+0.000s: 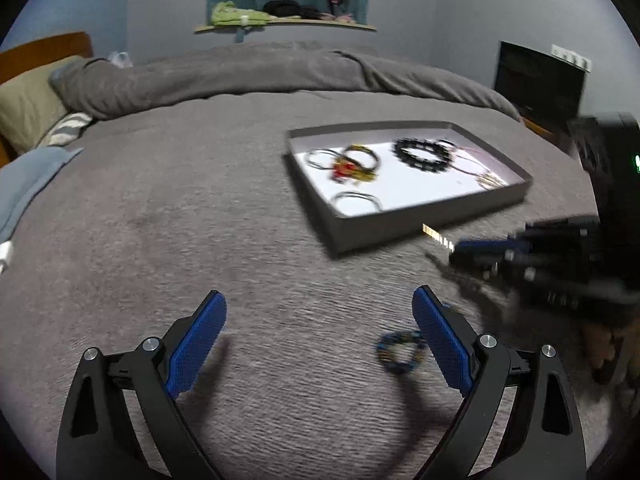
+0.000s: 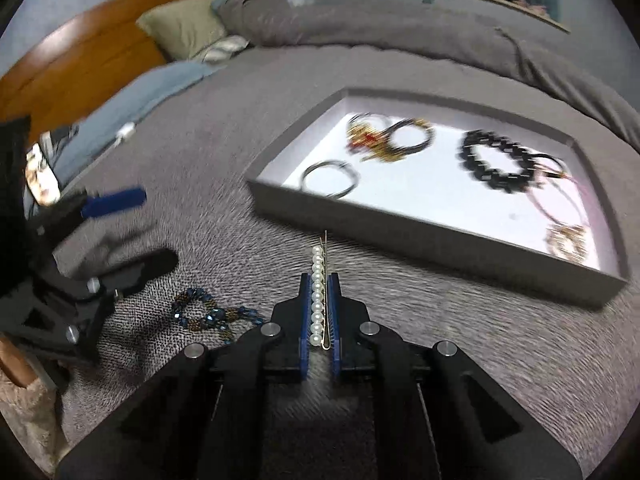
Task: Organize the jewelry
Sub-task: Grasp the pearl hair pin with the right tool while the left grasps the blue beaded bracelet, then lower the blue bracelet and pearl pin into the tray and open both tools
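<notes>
Right claw clenched on a pearl hair clip above the grey bed, near a jewelry tray, left claw released, blue beaded bracelet beside it

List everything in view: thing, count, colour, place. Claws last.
Tray: one, grey walls, white floor, on the bed.
Bead bracelet: one, black, in the tray.
Bangles: one thin dark set, tray's near corner.
Other jewelry in tray: blurred, gold, red and pink, count unclear.
Pearl clip: one, white and gold, in the right claw.
Blue bracelet: one, blue and brown, on the blanket.
Blanket: one, grey, covering the bed.
Pillow: one, olive, by the headboard.
Left claw: open, empty.
Right claw: shut on the pearl clip.
</notes>
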Demonstrator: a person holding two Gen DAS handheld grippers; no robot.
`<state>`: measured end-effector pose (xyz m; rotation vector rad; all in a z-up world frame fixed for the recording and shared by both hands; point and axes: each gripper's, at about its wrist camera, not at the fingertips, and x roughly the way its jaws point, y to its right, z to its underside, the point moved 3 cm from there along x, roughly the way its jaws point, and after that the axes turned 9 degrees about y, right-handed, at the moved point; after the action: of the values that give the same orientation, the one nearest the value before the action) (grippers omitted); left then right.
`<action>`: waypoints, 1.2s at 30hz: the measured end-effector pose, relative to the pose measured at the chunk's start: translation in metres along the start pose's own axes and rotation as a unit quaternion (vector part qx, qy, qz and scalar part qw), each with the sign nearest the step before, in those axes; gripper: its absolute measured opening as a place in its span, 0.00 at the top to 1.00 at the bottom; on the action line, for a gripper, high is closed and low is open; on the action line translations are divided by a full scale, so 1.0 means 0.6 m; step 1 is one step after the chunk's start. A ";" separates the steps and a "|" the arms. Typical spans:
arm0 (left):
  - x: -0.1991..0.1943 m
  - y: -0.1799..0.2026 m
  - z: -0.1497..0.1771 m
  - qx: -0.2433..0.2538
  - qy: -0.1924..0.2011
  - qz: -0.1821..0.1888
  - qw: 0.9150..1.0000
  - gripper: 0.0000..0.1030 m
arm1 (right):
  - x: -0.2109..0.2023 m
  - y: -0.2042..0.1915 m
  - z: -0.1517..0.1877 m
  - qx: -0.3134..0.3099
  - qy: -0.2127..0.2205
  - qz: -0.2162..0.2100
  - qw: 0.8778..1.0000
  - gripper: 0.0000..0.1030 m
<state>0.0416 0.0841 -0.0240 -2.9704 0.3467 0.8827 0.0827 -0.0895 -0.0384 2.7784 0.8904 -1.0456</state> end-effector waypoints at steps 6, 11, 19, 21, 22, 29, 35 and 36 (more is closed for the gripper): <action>0.001 0.055 0.012 0.052 -0.028 0.051 0.997 0.21 | -0.033 0.048 0.016 0.024 0.006 0.018 1.000 0.92; 0.011 0.073 0.030 0.079 -0.058 0.064 0.993 0.50 | -0.047 0.059 0.035 0.027 0.003 0.022 0.999 0.92; 0.029 0.083 0.046 0.099 -0.087 0.061 0.989 0.56 | -0.052 0.049 0.041 0.024 0.002 0.012 1.000 0.92; 0.029 0.080 0.047 0.098 -0.091 0.058 0.989 0.66 | -0.052 0.047 0.041 0.023 0.003 0.011 1.000 0.92; 0.029 0.077 0.046 0.098 -0.093 0.054 0.989 0.78 | -0.052 0.046 0.041 0.022 0.004 0.012 1.000 0.92; 0.008 0.057 0.023 0.072 -0.064 0.044 0.994 0.89 | -0.058 0.042 0.037 0.019 0.013 0.014 1.000 0.92; -0.028 0.028 -0.020 0.023 -0.012 0.030 0.999 0.93 | -0.071 0.036 0.027 0.016 0.034 0.012 0.999 0.92; -0.033 0.023 -0.027 0.016 -0.004 0.030 0.999 0.93 | -0.074 0.035 0.024 0.016 0.039 0.013 0.999 0.92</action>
<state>0.0308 0.0734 0.0008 -2.9405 0.4478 0.8870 0.0582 -0.1326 -0.0255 2.8666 0.8508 -0.9619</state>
